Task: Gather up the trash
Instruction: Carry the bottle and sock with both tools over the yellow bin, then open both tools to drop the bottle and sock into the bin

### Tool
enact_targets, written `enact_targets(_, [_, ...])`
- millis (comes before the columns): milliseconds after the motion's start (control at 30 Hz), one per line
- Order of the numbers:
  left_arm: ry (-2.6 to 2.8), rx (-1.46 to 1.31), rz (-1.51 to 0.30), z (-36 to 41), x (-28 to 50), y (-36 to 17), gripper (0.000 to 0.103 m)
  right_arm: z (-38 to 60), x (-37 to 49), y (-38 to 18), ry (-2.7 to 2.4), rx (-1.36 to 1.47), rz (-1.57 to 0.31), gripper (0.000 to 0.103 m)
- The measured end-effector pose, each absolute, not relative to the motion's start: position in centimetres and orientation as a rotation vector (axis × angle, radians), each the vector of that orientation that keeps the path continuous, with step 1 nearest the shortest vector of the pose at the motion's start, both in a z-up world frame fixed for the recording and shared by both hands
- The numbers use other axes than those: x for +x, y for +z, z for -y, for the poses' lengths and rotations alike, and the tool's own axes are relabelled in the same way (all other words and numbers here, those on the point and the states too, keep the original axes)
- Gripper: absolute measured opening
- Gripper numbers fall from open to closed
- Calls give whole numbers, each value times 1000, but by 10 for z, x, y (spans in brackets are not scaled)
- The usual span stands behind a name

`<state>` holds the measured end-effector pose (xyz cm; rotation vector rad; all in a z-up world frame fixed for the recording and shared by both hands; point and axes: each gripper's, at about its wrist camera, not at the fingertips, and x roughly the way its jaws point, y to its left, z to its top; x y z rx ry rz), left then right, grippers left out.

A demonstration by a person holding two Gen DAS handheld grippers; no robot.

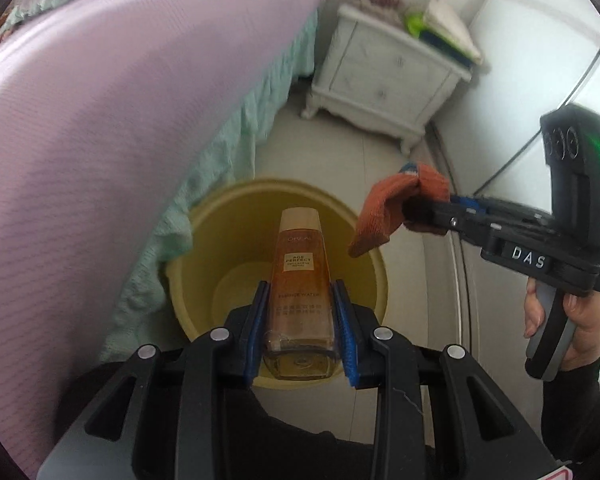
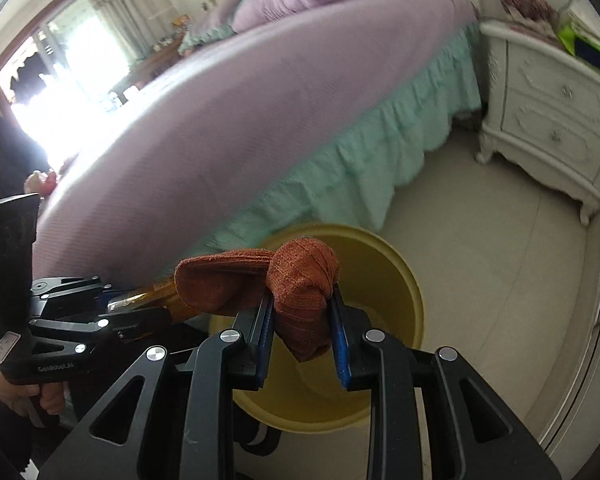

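2 items are hanging over the yellow bin (image 1: 370,280) at once. I am holding the left gripper (image 1: 302,316) clamped on an amber bottle (image 1: 300,276), its blue pads pressing the lower body, cap end pointing away from me and down into the bin mouth. I am holding the right gripper (image 2: 302,312) pinched on a rust-orange sock (image 2: 300,292), folded and bunched between the pads, its loose end drooping toward the left gripper.

From the left wrist view the sock (image 1: 392,208) is sitting over the bin's right rim rather than its centre, so I am judging it marginal for a clean drop. The bottle is looking well centred. The bin is standing on pale floor tiles just beside the bed's (image 2: 260,120) green skirt, with a white nightstand (image 2: 548,120) well apart.

The bin interior is appearing bare, though the bottle and the sock are hiding part of the bottom.

Doing this well:
- Releasing the bottle first, low inside the rim, so it is not bouncing out or tipping the light bin.
- Shifting the right gripper inward over the opening before letting go.
- Opening wide, since knit fabric may be snagging on a pad.
- Keeping the 2 grippers apart; the sock's free end is nearing the bottle.
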<state>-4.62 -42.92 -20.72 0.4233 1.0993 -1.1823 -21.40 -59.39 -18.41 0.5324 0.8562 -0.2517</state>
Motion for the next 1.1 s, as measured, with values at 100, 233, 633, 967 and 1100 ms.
enact_targets(100, [-1176, 482, -1156, 446, -51, -222, 32, 598, -216, -197, -258, 553, -886, 25])
enact_targets(233, [-1169, 565, -1228, 469, -58, -248, 32, 605, -219, -213, -271, 579, -914, 25])
enact_targets(633, [-1155, 656, -1267, 485, -72, -269, 34, 605, -221, -229, -278, 577, -975, 25])
enact_targets(967, [-1148, 622, -1261, 485, -68, -268, 40, 601, -216, -233, -268, 563, -1000, 25])
enact_targets(1100, [-1147, 611, -1267, 484, -66, -268, 40, 597, -212, -242, -268, 541, -1040, 25])
